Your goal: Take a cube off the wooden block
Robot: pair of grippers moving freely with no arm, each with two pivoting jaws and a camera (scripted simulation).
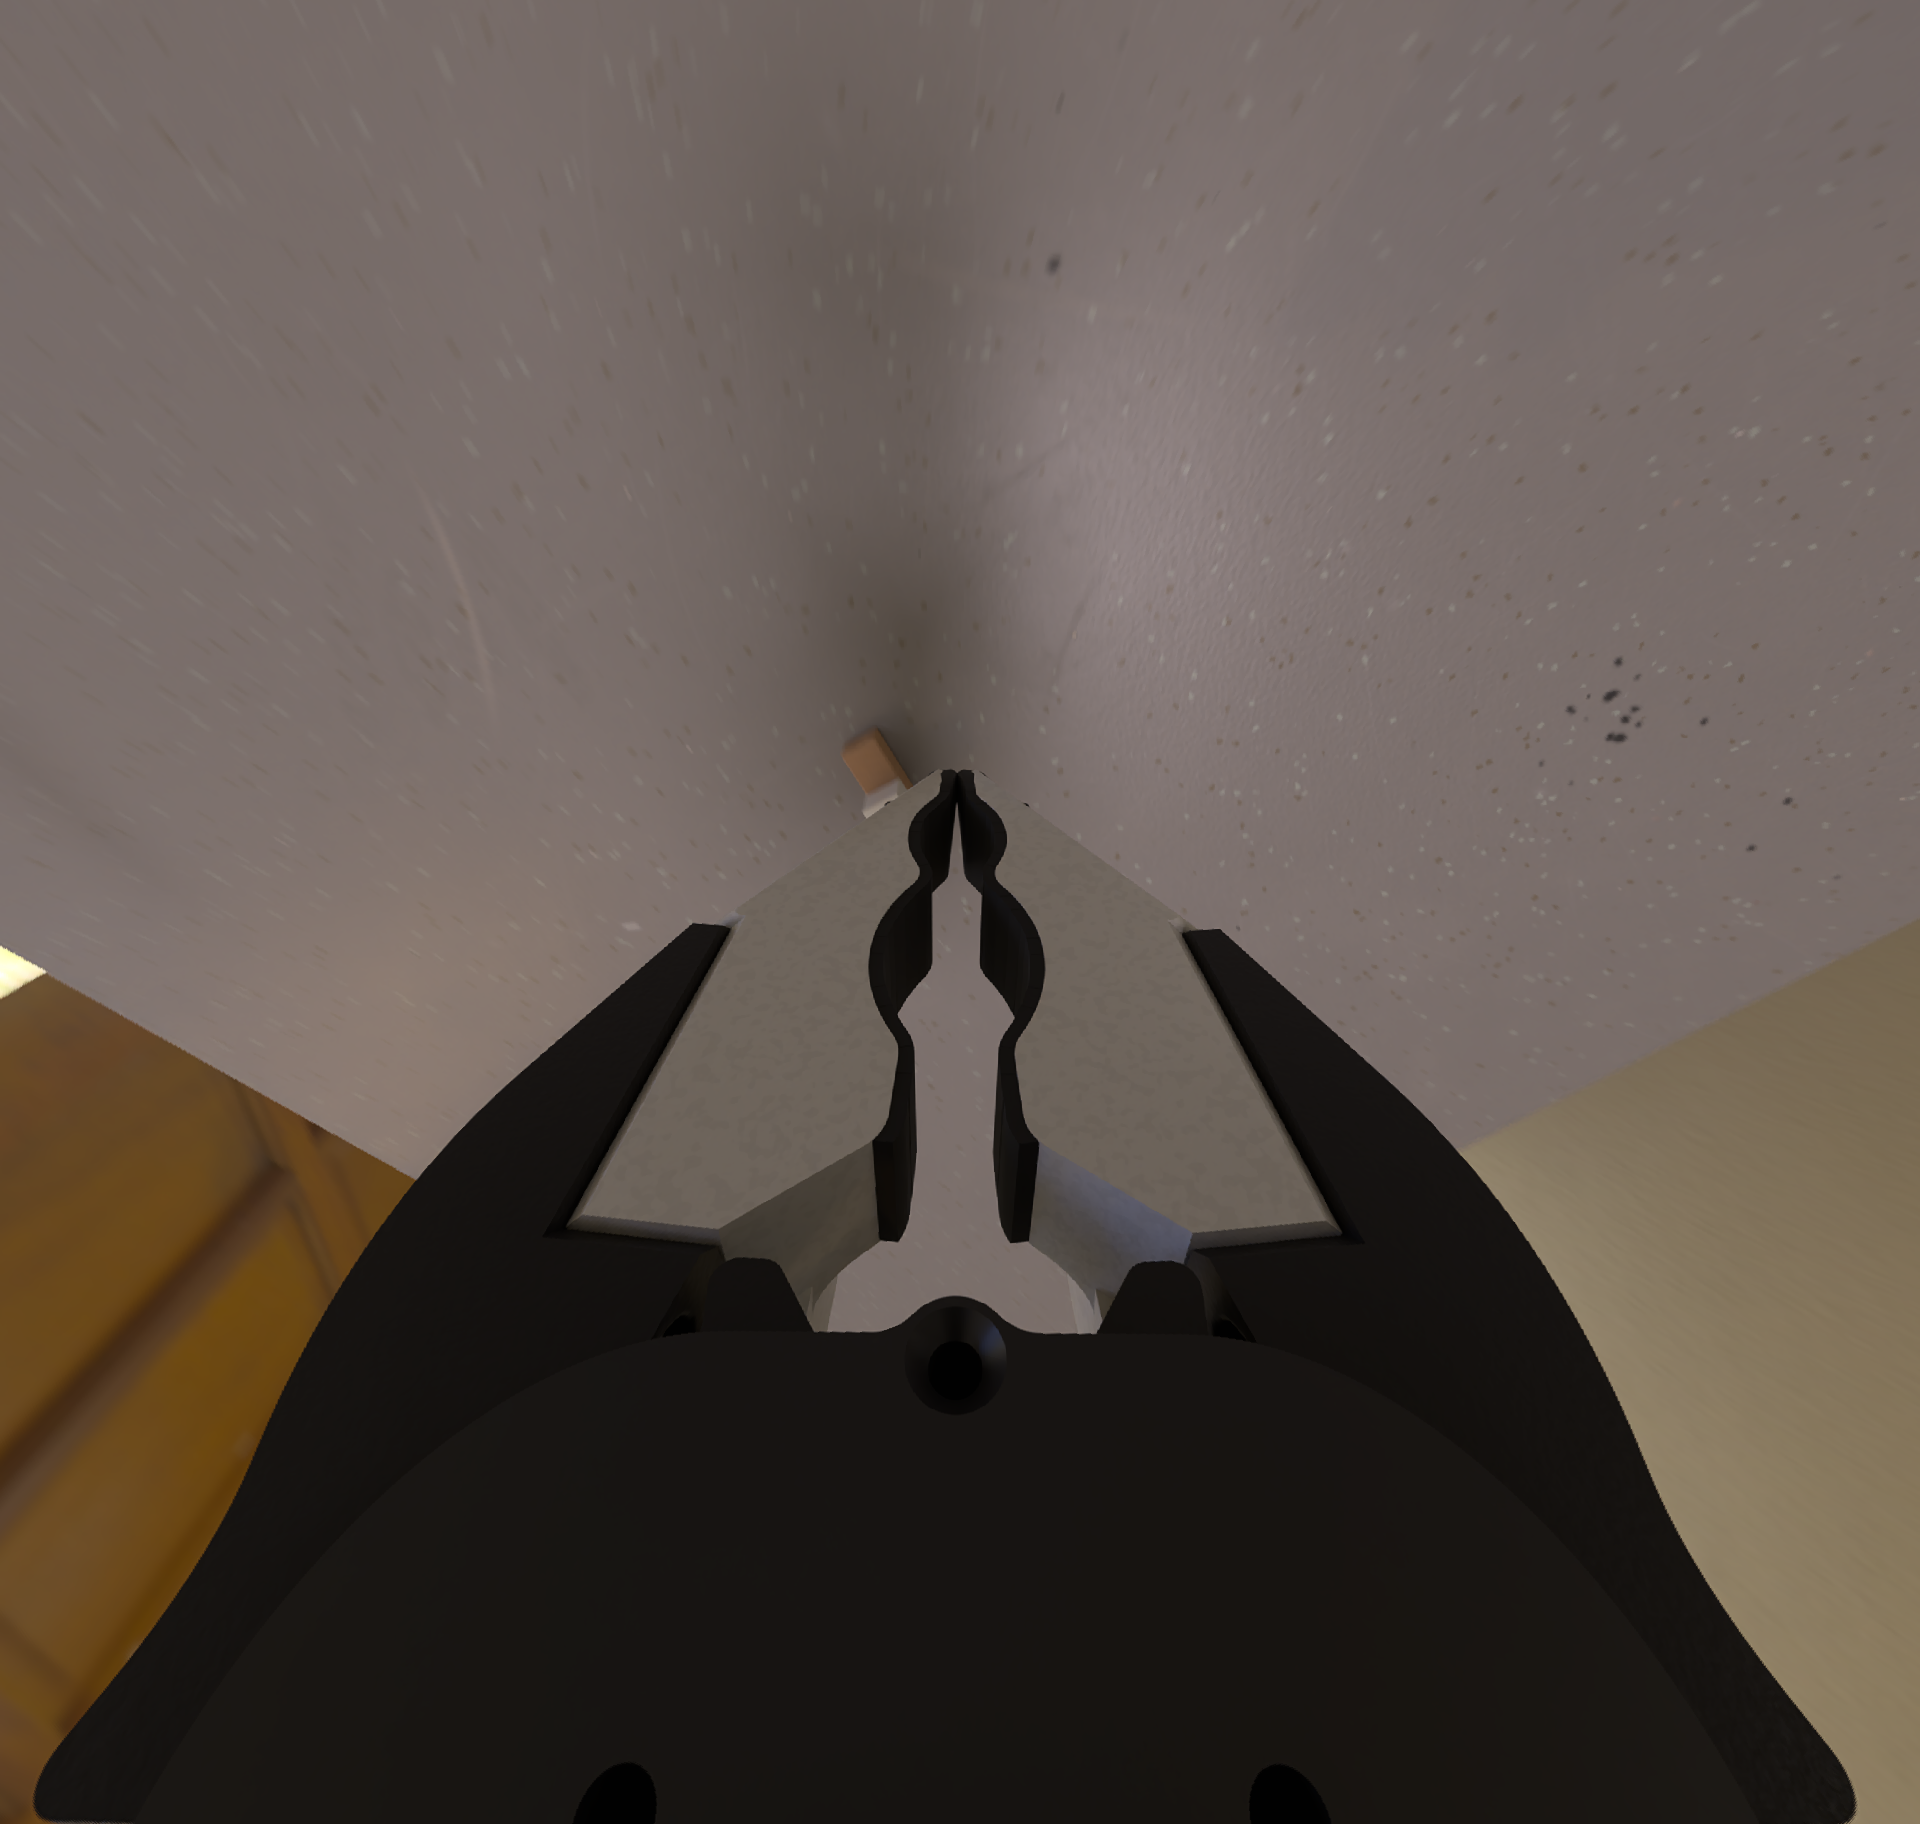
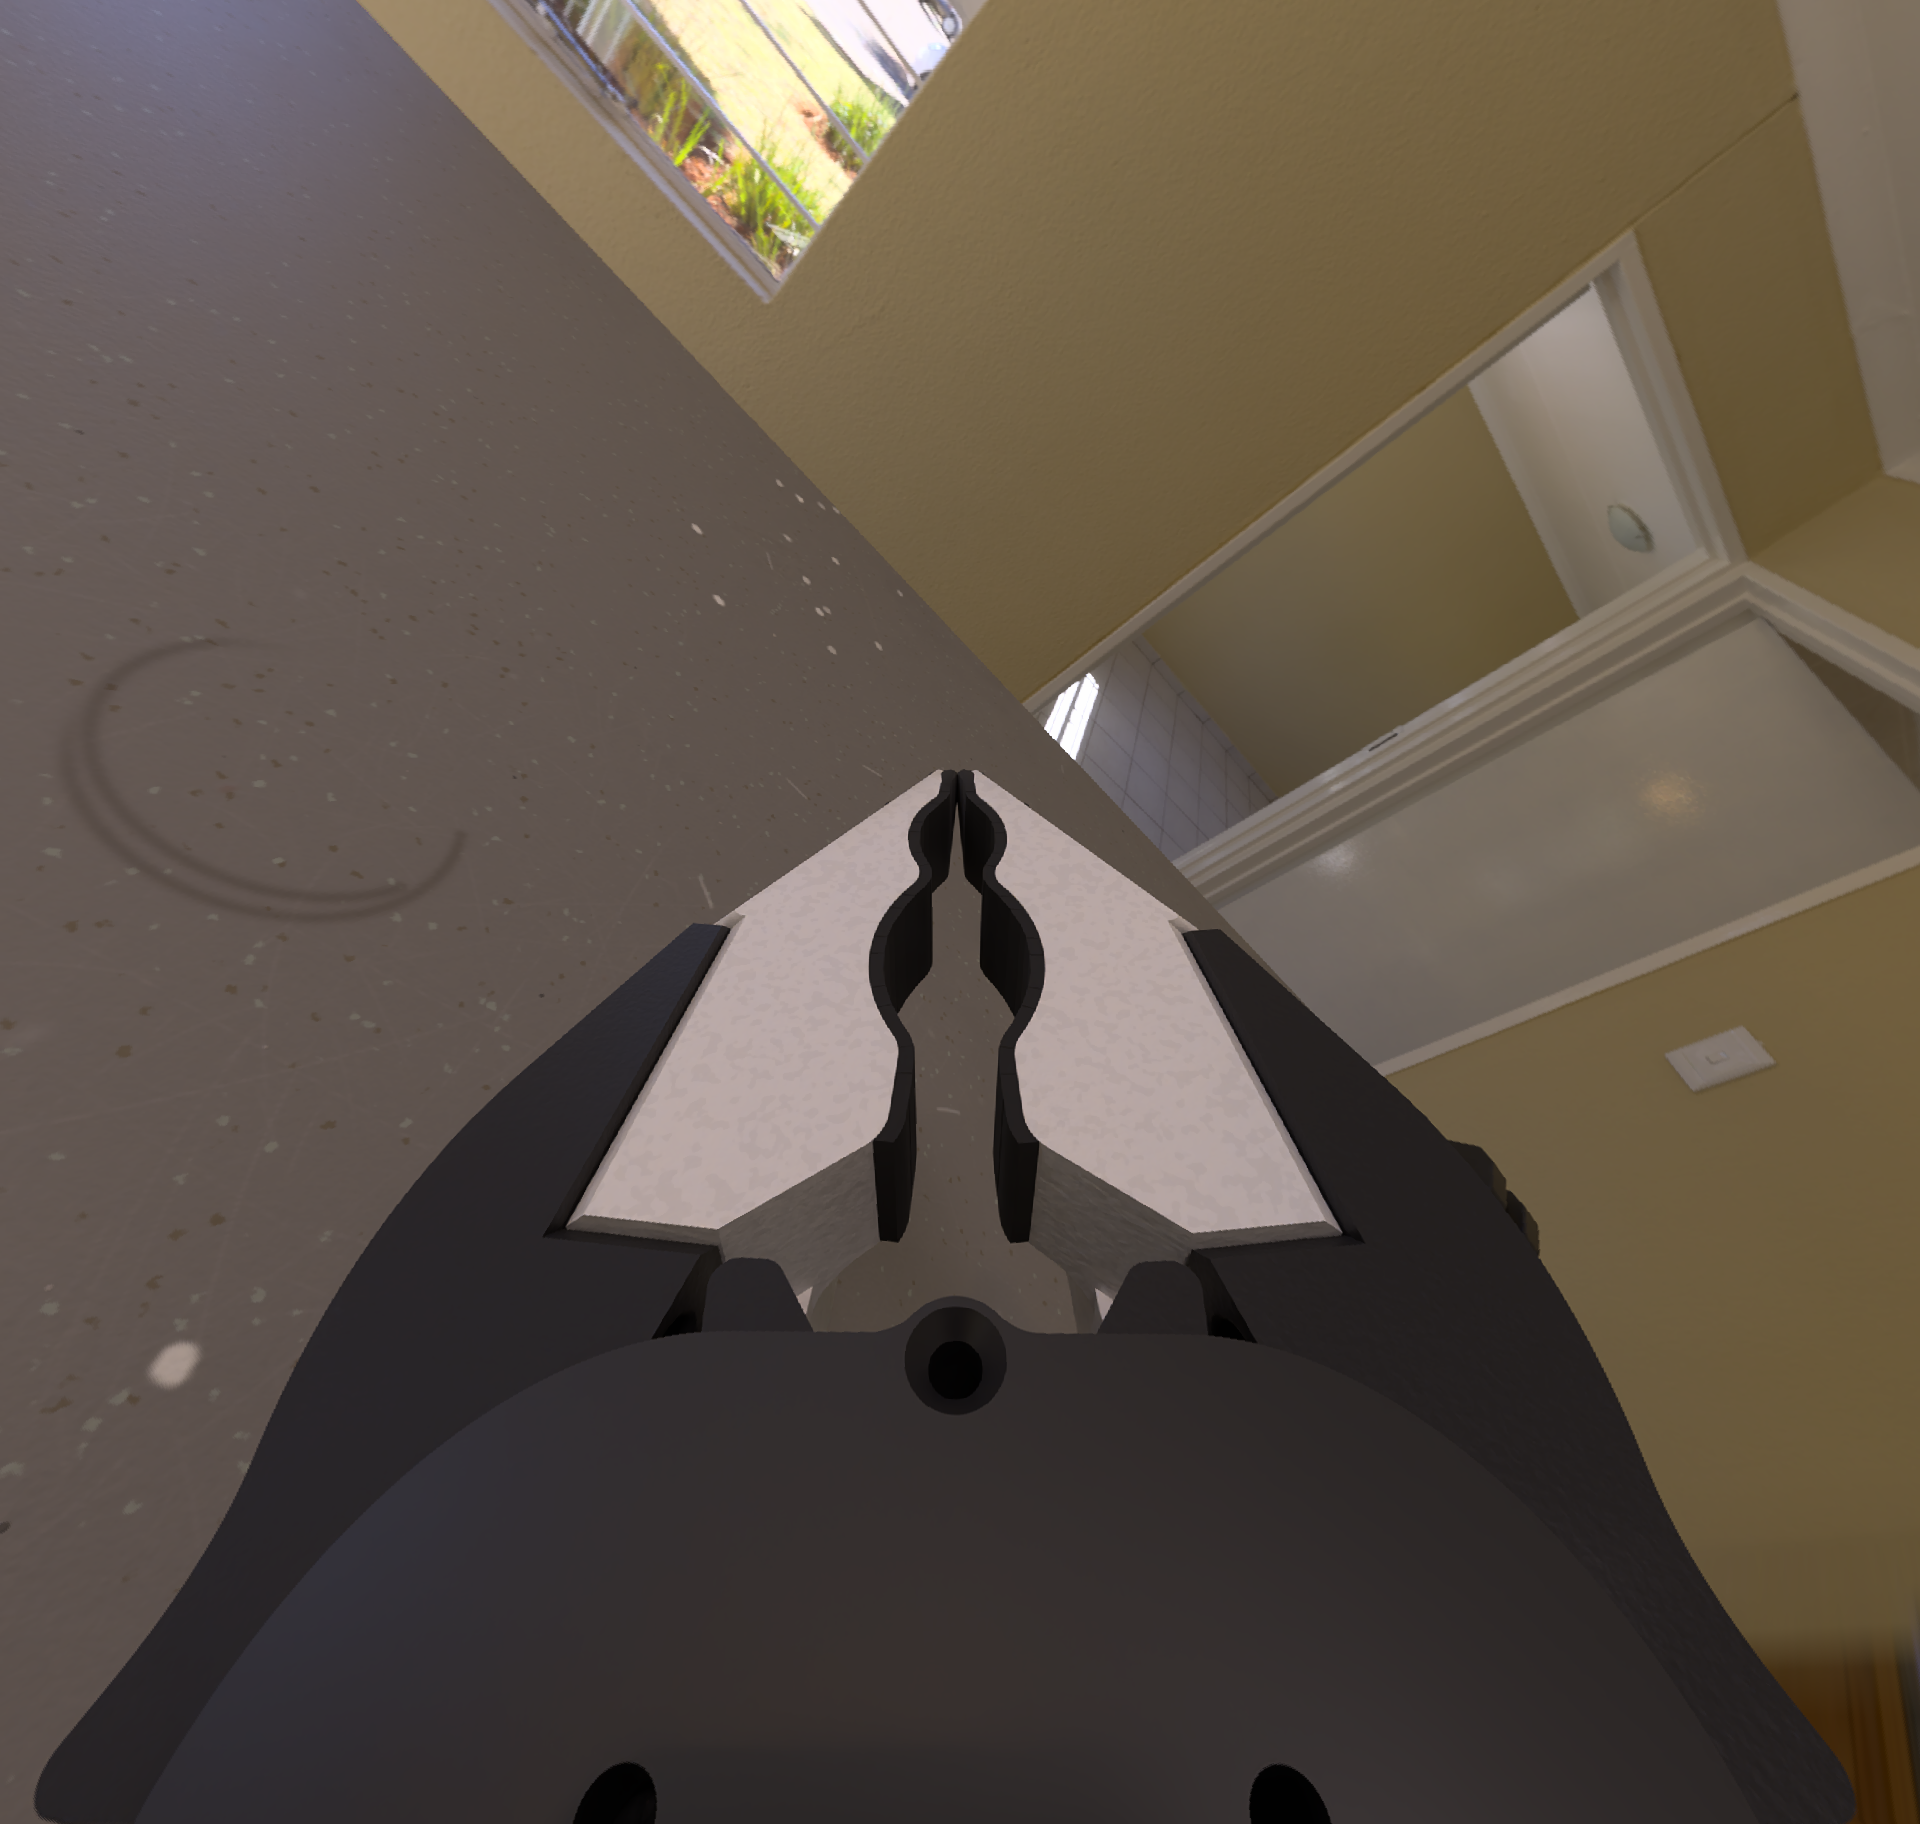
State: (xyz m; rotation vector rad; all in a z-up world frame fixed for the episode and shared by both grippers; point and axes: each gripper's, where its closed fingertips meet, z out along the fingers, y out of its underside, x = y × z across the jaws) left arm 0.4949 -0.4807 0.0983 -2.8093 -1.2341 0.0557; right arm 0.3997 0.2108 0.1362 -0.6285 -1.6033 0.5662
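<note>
Left gripper (image 1: 957, 779) has its tips pressed together, holding nothing, above the grey speckled table (image 1: 1351, 424). Just beside the tips, to the left, sits a small tan piece (image 1: 871, 756), perhaps the wooden block; too small to tell. Right gripper (image 2: 957, 779) is closed too, w/ nothing inside, near the table edge (image 2: 727, 486).

The tabletop (image 1: 1351, 424) is grey with pale speckles. A tan block (image 1: 871, 756) sits on it. The wall (image 2: 1195, 268) is mustard yellow.
</note>
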